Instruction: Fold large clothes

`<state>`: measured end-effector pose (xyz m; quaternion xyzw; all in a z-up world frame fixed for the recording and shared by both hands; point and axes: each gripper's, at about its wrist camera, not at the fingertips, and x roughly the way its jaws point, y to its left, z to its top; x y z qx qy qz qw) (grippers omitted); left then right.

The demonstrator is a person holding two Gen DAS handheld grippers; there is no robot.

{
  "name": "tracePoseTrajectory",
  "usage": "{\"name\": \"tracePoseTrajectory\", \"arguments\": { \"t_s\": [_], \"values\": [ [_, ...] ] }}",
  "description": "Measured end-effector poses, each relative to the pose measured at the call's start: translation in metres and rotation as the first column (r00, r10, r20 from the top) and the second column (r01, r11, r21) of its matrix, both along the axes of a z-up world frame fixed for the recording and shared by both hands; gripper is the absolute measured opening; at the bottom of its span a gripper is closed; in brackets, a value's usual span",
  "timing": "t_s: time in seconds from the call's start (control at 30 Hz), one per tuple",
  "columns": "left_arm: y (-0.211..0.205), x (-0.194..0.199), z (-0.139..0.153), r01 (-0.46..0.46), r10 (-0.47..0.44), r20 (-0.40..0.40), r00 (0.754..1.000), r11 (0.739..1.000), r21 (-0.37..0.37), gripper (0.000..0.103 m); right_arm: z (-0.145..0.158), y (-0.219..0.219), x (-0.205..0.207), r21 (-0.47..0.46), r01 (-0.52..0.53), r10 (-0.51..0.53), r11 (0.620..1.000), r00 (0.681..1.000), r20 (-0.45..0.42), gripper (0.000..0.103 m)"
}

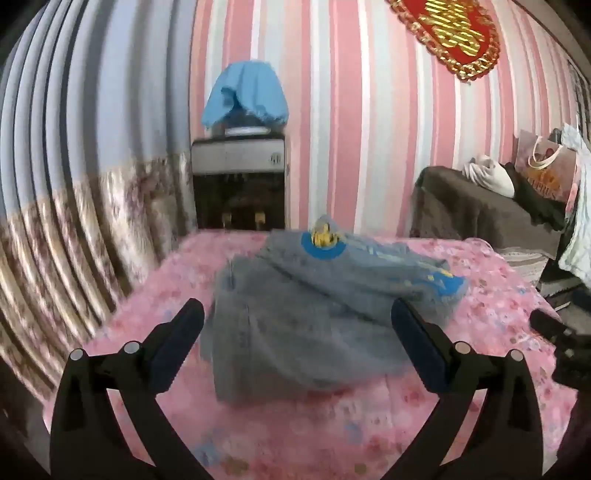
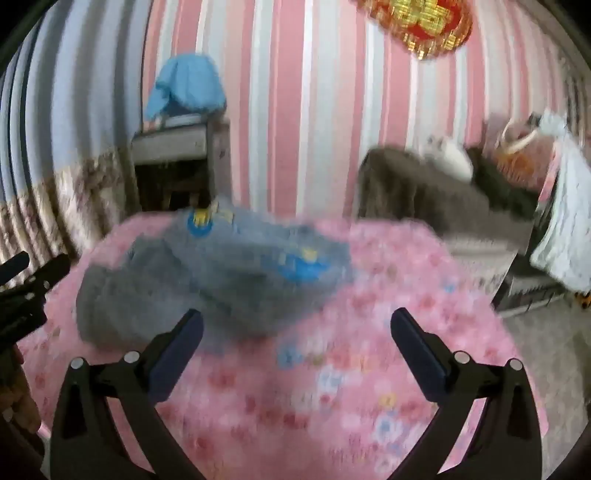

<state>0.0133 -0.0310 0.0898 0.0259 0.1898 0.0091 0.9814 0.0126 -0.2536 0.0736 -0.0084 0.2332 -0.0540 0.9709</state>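
A grey garment [image 1: 306, 306] with blue and yellow prints lies crumpled on the pink flowered bedspread [image 1: 332, 435]. My left gripper [image 1: 297, 314] stands open just above its near part, one finger at each side, and nothing is pinched. In the right wrist view the same garment [image 2: 207, 273] lies ahead and to the left. My right gripper [image 2: 297, 321] is open over the bare bedspread [image 2: 332, 398], with its left fingertip near the garment's edge. The other gripper shows at the frame edge in each view, the right one [image 1: 561, 336] and the left one [image 2: 22, 291].
A water dispenser [image 1: 240, 177] with a blue cloth cover [image 1: 245, 96] stands against the striped wall beyond the bed. To the right a brown-covered couch [image 1: 480, 210] holds clothes and a bag [image 1: 546, 170]. A red and gold ornament [image 1: 447, 33] hangs on the wall.
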Motion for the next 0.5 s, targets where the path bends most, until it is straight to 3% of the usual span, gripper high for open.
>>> {"name": "tracePoseTrajectory", "arguments": {
  "t_s": [0.1,0.17,0.27,0.37,0.5],
  "values": [
    [-0.010,0.012,0.012,-0.003,0.003,0.019,1.000,1.000,0.004,0.100,0.013,0.009,0.015,-0.016,0.013,-0.012,1.000,0.999,0.037,0.101],
    [0.023,0.032,0.016,-0.014,0.014,0.022,1.000,1.000,-0.024,0.100,0.018,0.014,0.025,-0.031,0.045,-0.044,0.998,0.998,0.044,0.101],
    [0.032,0.050,0.020,-0.037,0.039,0.038,0.999,0.999,-0.038,0.100,0.022,0.017,0.042,-0.002,0.085,-0.085,0.996,0.995,0.055,0.101],
    [0.048,0.068,0.013,-0.100,0.098,-0.026,0.995,0.993,-0.069,0.100,0.016,0.017,0.064,0.055,0.066,-0.067,0.996,0.998,0.006,0.101],
    [0.063,0.079,-0.002,-0.100,0.091,-0.087,0.992,0.988,-0.115,0.100,-0.002,0.025,0.081,0.052,0.047,-0.043,0.998,0.996,-0.076,0.101]
  ]
}}
